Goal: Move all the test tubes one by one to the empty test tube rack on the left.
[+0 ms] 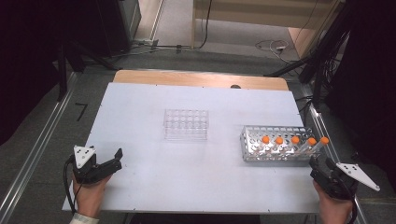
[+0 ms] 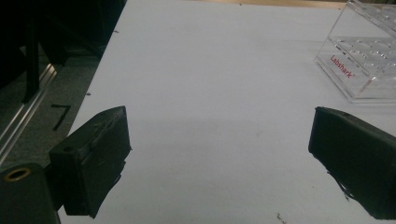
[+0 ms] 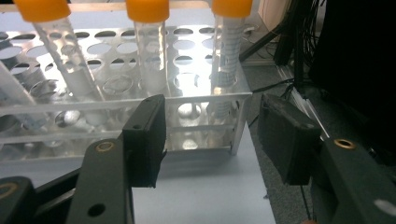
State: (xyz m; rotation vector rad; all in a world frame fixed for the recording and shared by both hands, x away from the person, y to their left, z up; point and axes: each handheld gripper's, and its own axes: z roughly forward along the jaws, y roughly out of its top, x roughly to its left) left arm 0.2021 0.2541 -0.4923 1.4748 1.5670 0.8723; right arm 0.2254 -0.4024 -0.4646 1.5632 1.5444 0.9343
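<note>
While all five orange-capped tubes [image 1: 295, 142] sit in the metal rack [image 1: 252, 145], right of the empty clear rack [image 1: 186, 124], we hold both left gripper [image 1: 118, 157] and right gripper [image 1: 315, 163] open and empty, nothing moved yet.

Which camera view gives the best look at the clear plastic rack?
The high view: the clear plastic rack shows whole, mid-table. The left gripper view shows one corner with red lettering. The right gripper view shows the metal rack instead.
</note>
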